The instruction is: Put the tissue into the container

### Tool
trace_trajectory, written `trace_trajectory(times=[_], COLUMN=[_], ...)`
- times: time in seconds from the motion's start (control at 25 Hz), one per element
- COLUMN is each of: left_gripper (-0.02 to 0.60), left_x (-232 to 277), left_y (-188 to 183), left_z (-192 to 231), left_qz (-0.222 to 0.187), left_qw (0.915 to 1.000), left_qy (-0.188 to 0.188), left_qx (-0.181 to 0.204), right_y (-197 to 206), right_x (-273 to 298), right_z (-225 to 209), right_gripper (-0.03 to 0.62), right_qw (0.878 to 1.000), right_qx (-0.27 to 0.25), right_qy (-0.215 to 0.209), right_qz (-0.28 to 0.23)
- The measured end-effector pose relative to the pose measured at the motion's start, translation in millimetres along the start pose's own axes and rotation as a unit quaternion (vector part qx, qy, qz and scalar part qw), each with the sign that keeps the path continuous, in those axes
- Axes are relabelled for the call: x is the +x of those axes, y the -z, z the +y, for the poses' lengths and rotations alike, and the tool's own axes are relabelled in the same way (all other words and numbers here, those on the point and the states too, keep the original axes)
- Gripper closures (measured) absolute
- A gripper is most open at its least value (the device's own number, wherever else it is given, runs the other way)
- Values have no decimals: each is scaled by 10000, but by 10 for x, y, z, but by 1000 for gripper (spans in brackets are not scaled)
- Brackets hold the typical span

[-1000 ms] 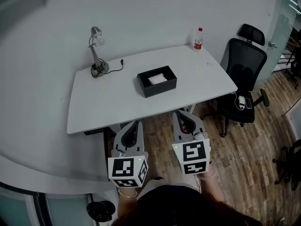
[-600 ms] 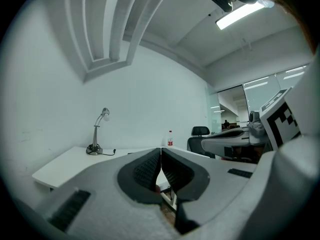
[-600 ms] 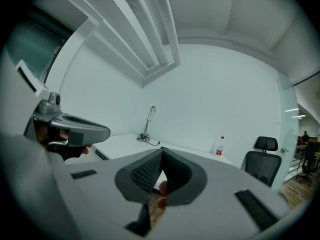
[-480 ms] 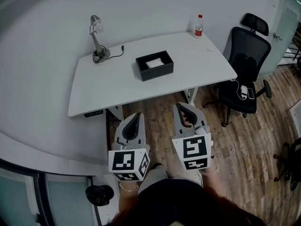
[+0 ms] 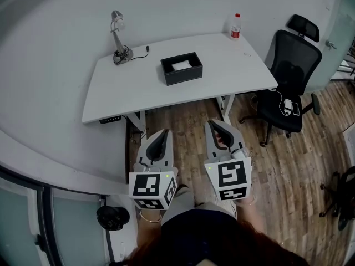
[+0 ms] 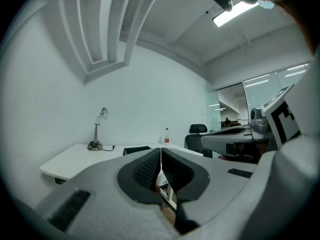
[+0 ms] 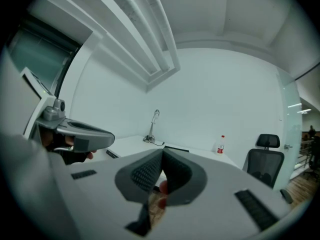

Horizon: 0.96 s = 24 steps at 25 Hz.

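Note:
A black open container (image 5: 181, 74) stands in the middle of the white table (image 5: 122, 96), and a white tissue (image 5: 181, 65) lies inside it. Both grippers hang over the wooden floor in front of the table, well short of its near edge. My left gripper (image 5: 162, 132) is shut with nothing between its jaws, which meet in the left gripper view (image 6: 161, 149). My right gripper (image 5: 213, 124) is shut and empty too (image 7: 162, 152). The container (image 6: 136, 149) shows low and far beyond the left jaws.
A desk lamp (image 5: 117, 35) with its cable stands at the table's back left, a red-capped bottle (image 5: 236, 26) at the back right. A black office chair (image 5: 291, 76) is to the right of the table. A curved white ledge (image 5: 50, 165) runs on the left.
The table and container have slid farther away and up in the head view, as the person stepped back. Both grippers stay shut and low in front of the body.

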<state>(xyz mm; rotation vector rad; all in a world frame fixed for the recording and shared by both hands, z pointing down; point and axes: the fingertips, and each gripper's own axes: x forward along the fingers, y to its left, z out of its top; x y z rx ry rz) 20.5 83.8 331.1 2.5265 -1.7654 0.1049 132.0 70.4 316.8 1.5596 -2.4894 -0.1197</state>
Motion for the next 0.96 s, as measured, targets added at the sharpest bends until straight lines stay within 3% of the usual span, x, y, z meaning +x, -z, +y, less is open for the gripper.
trace_trajectory(times=[0.64, 0.96], left_gripper=[554, 554], left_x=[-387, -339], left_y=[83, 108], left_z=[-419, -439], left_qz=[116, 153], left_qw=[9998, 9998], left_qy=[-138, -83], left_qx=[80, 112], right_y=[150, 130], right_x=[-515, -525], right_z=[19, 42], right_gripper=[574, 574], right_qw=[9996, 9995], right_qx=[204, 92], right_qy=[-207, -286], right_qz=[-36, -120])
